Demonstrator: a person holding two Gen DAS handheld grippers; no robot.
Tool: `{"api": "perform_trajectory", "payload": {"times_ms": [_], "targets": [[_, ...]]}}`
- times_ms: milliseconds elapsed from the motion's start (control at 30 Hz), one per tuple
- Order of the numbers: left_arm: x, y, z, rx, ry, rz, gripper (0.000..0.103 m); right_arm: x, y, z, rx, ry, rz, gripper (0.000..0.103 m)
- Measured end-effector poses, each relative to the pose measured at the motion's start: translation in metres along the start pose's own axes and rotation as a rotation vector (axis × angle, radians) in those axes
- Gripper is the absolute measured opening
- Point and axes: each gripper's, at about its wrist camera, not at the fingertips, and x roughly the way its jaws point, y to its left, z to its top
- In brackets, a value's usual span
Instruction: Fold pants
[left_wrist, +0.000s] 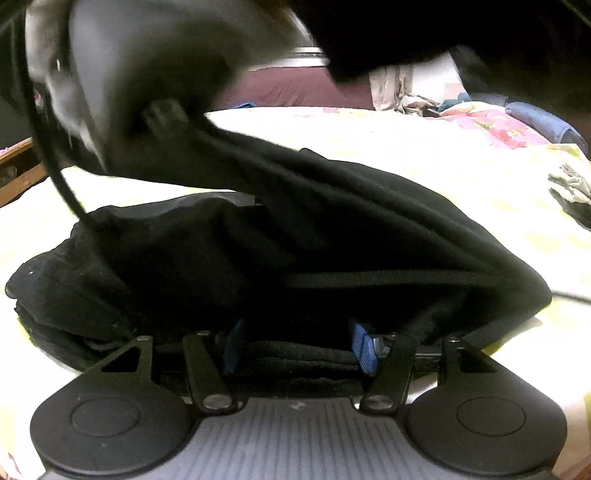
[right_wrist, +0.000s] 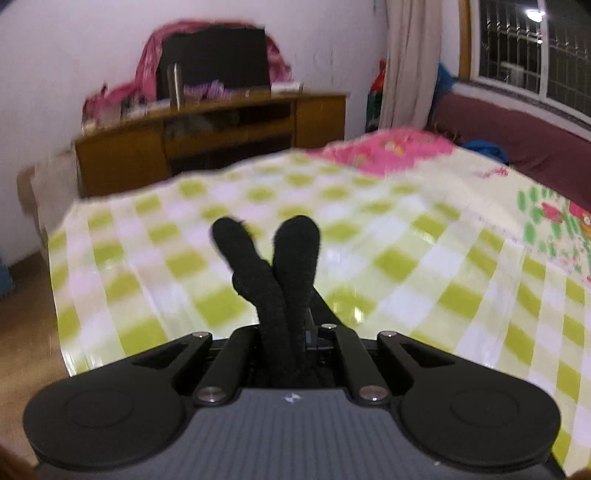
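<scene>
Black pants lie bunched on the bed in the left wrist view. My left gripper sits against them with its blue fingers apart and folded black cloth between them, the tips buried under the fabric. The other gripper's body looms blurred at upper left, pulling a stretch of the pants up. In the right wrist view my right gripper is shut on two black cloth ends that stick up past the fingers, held above the bed.
The bed has a yellow-green checked sheet with pink floral bedding at its far end. A wooden cabinet stands beyond the foot. Grey clothes lie at the right on the bed. A dark red bench runs under the window.
</scene>
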Motion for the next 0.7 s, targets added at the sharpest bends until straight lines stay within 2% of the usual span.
{"api": "perform_trajectory", "payload": {"times_ms": [33, 100, 133, 167, 233, 300, 400, 467, 533, 600, 700], "targets": [[0.001, 0.0, 0.0, -0.004, 0.002, -0.003, 0.073, 0.002, 0.005, 0.004, -0.018, 0.0, -0.003, 0.006], [0.001, 0.001, 0.0, -0.007, 0.004, -0.007, 0.073, 0.02, 0.019, 0.001, -0.077, 0.063, -0.011, 0.006], [-0.001, 0.002, 0.002, -0.007, 0.005, -0.008, 0.073, 0.032, 0.027, -0.005, -0.122, 0.116, -0.008, 0.006], [-0.005, 0.004, 0.003, -0.006, 0.005, -0.009, 0.073, 0.049, 0.037, -0.017, -0.18, 0.208, 0.004, 0.007], [-0.007, 0.005, 0.002, -0.003, 0.006, -0.012, 0.073, 0.068, 0.047, -0.038, -0.21, 0.321, 0.045, 0.015], [-0.01, 0.005, 0.001, 0.006, 0.004, -0.01, 0.074, 0.065, 0.049, -0.045, -0.233, 0.298, 0.042, 0.018], [-0.01, 0.006, 0.004, 0.0, 0.005, -0.016, 0.074, 0.049, 0.03, -0.028, -0.136, 0.277, 0.095, 0.027], [-0.009, 0.007, 0.005, -0.006, 0.008, -0.02, 0.074, 0.03, 0.014, -0.018, -0.085, 0.249, 0.135, 0.03], [-0.011, 0.007, 0.005, -0.006, 0.007, -0.017, 0.075, 0.005, -0.002, -0.013, -0.051, 0.217, 0.169, 0.038], [-0.012, 0.008, 0.004, -0.008, 0.007, -0.011, 0.075, -0.022, -0.02, -0.014, -0.013, 0.187, 0.238, 0.041], [-0.015, 0.008, 0.003, -0.015, 0.01, -0.002, 0.075, -0.058, -0.05, -0.019, 0.052, 0.141, 0.228, 0.041]]}}
